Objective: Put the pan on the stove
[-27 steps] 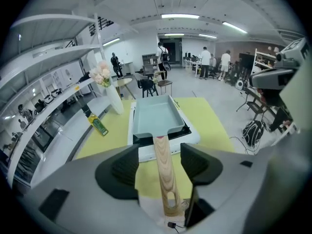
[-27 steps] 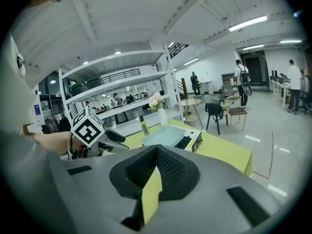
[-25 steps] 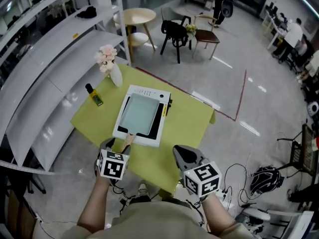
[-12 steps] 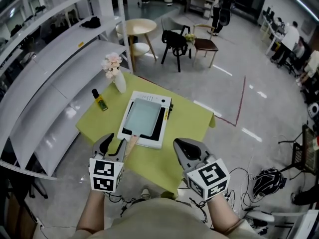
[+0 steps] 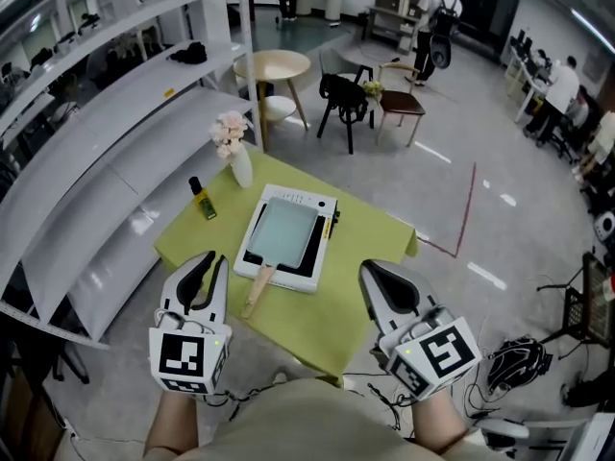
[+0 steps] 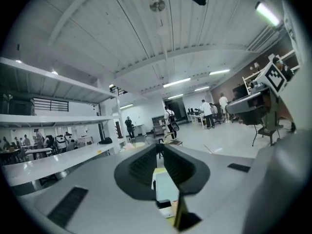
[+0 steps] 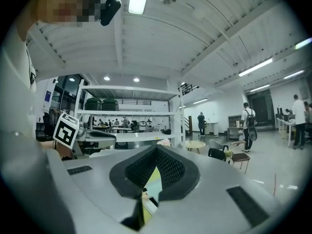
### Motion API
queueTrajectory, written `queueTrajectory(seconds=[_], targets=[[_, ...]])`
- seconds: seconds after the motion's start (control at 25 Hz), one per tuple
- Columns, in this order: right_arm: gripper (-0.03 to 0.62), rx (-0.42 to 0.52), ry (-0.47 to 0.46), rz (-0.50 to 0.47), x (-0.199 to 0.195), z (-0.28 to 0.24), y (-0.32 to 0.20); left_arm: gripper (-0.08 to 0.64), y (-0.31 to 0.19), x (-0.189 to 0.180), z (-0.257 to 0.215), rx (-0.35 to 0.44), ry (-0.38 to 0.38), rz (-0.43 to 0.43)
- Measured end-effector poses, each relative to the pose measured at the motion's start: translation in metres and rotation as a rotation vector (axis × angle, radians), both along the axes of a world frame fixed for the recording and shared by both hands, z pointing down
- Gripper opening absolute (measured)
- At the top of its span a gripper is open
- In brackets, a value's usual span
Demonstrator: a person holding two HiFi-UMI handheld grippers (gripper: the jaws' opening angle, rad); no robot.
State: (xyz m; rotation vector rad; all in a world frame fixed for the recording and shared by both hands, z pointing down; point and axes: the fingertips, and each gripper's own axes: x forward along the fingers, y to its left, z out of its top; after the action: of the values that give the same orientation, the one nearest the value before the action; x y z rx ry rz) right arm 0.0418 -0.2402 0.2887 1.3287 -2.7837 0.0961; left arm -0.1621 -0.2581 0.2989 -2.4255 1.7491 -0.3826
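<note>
Grey rectangular pan with wooden handle (image 5: 284,232) sits on flat white stove (image 5: 300,197) on green worktop (image 5: 357,294). Left tool (image 5: 209,259) is above worktop's near edge, jaws closing on nothing. Right tool (image 5: 378,270) is clenched and empty, apart from the pan.

An open lab hall: white shelving (image 5: 115,104), taped floor line (image 5: 468,205), people at desks (image 5: 562,75).

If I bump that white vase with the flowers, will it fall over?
Probably it would tip: the vase looks tall and narrow, with flowers bunched on top. It seems hard and smooth, so maybe breakable. It stands near the table corner, so it might drop off.
</note>
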Motion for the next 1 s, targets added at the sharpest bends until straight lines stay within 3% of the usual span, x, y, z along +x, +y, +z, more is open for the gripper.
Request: queueTrajectory(seconds=[0.28,0.4,0.64,1.0], targets=[[0.006,0.039,0.003,0.004,0.005,-0.016,0.015,0.006,0.027,-0.003,-0.028,0.1,-0.004,0.01],[0.006,0.042,0.008,-0.014,0.0,-0.017,0.02,0.006,0.037,-0.005,-0.022,0.084,-0.019,0.008],[0.006,0.03,0.046,-0.013,-0.006,-0.008,0.02,0.006,0.045,-0.007,-0.007,0.022,0.023,0.024],[0.006,0.028,0.06,-0.015,-0.012,-0.005,0.016,0.006,0.042,-0.013,-0.012,0.054,0.033,0.029]])
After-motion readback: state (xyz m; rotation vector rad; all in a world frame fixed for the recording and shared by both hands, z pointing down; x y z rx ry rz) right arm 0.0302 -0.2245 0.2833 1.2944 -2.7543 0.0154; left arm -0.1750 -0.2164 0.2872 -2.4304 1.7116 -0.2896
